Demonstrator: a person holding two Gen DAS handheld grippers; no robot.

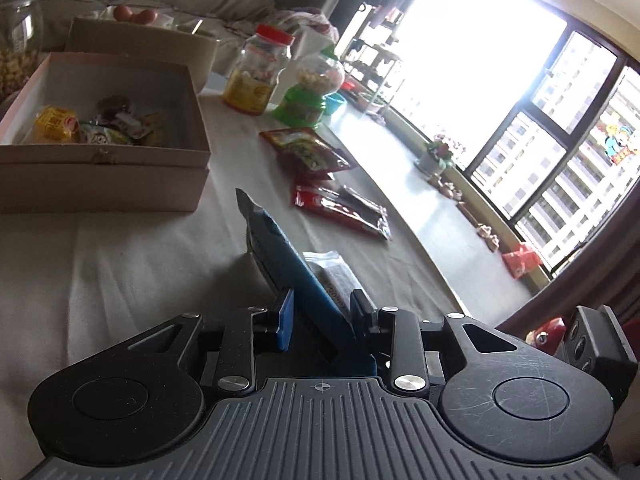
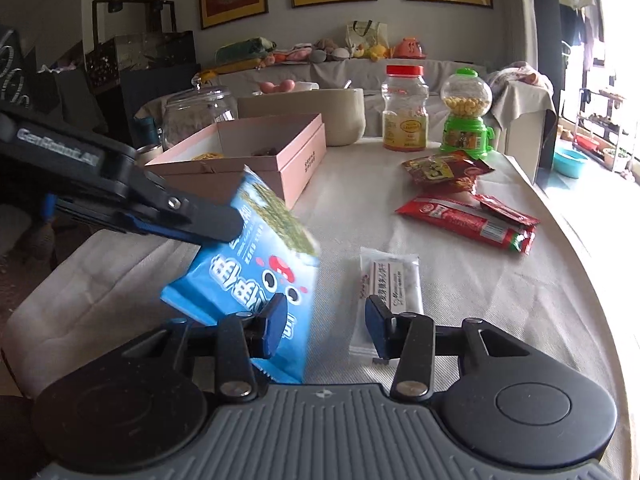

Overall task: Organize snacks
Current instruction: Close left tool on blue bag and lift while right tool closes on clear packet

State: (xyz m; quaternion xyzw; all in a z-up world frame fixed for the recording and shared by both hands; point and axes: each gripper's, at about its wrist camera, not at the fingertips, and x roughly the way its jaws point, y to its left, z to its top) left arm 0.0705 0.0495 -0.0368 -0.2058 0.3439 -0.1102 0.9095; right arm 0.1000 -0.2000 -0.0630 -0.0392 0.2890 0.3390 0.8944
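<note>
Table w/ pink box, jars, snack packets.

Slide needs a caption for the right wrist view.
Left hand-held gripper holds a blue snack packet above the cloth-covered table, near an open pink box.

My left tool points forward and downward, its blue-padded fingers closed on the blue snack packet, which stands edge-on between them at lower centre of the left wrist view. In the right wrist view the same left tool enters from the left edge as a dark arm, its tip clamped on the packet's upper part. My right tool sits at bottom centre, also tilted downward, its jaws parted; the left finger overlaps the packet's lower edge, the right finger stands apart from it.
</note>
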